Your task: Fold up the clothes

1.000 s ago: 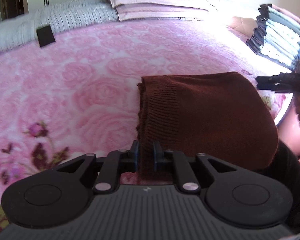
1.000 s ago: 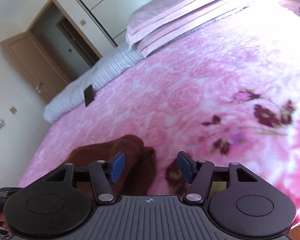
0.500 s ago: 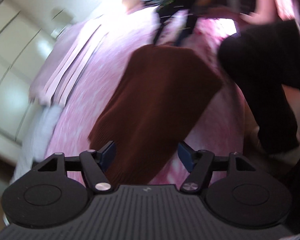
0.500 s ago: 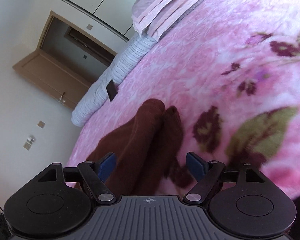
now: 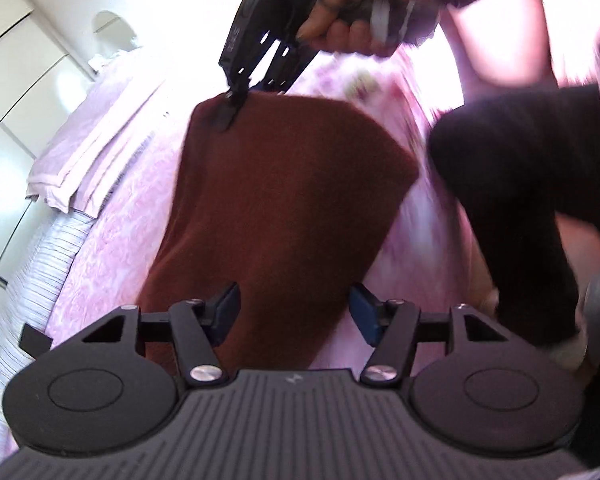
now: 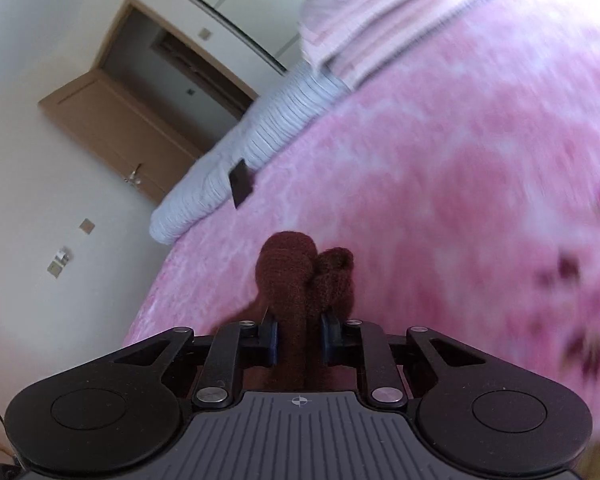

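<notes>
A dark brown knit sweater lies folded on the pink bed. In the left wrist view my left gripper hovers over its near end. The jaws are closing but stand apart, with the fabric between them and the pads clear of it. At the far corner a hand holds my right gripper, which pinches the sweater's edge. In the right wrist view my right gripper is closing. Its blue pads press on a bunched fold of the sweater.
The pink floral blanket covers the bed. Folded pink quilts and a striped bolster lie at the head, with a small black object beside it. A person's dark-clad leg stands at the bed's edge. A wooden door stands open beyond.
My left gripper let go of the sweater's edge, rolled and opened over its near end. My right gripper moved onto the folded corner and closed on it.
</notes>
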### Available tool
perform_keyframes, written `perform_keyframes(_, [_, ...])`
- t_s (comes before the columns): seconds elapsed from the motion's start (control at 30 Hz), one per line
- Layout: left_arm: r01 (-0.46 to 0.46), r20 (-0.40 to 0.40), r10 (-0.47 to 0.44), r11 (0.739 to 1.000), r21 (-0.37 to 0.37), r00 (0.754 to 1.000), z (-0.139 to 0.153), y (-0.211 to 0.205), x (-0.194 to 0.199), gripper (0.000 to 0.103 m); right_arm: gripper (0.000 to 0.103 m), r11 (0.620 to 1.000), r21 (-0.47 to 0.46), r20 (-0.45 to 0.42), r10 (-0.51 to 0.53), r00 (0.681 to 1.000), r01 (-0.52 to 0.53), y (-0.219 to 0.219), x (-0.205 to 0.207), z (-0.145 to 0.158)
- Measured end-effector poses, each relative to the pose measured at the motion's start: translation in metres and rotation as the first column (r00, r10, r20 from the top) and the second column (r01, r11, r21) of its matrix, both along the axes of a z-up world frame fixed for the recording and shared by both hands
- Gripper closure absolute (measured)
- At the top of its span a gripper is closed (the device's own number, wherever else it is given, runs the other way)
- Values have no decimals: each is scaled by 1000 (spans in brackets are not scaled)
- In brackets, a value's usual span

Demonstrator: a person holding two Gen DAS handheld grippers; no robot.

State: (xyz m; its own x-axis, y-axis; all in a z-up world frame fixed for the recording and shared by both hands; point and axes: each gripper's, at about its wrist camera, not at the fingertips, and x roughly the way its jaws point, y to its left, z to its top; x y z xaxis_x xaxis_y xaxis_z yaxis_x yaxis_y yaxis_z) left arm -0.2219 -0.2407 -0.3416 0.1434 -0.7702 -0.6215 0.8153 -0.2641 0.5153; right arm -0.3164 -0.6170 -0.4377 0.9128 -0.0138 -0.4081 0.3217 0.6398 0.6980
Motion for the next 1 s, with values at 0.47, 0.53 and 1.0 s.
perform_keyframes(0.47, [-79, -209, 75, 997, -10, 975, 12, -31, 20, 46, 47, 991, -55, -17, 118, 993, -119, -59, -14, 2])
perform_keyframes(0.53, [-84, -196, 79, 996, -14, 977, 20, -34, 23, 46, 47, 977, -14, 10, 212, 977, -212, -47, -37, -3])
perform_keyframes(1.0, [-28, -209, 57, 990, 137, 976, 25, -181, 69, 50, 44, 866, 110, 77, 481, 873, -487, -40, -25, -48])
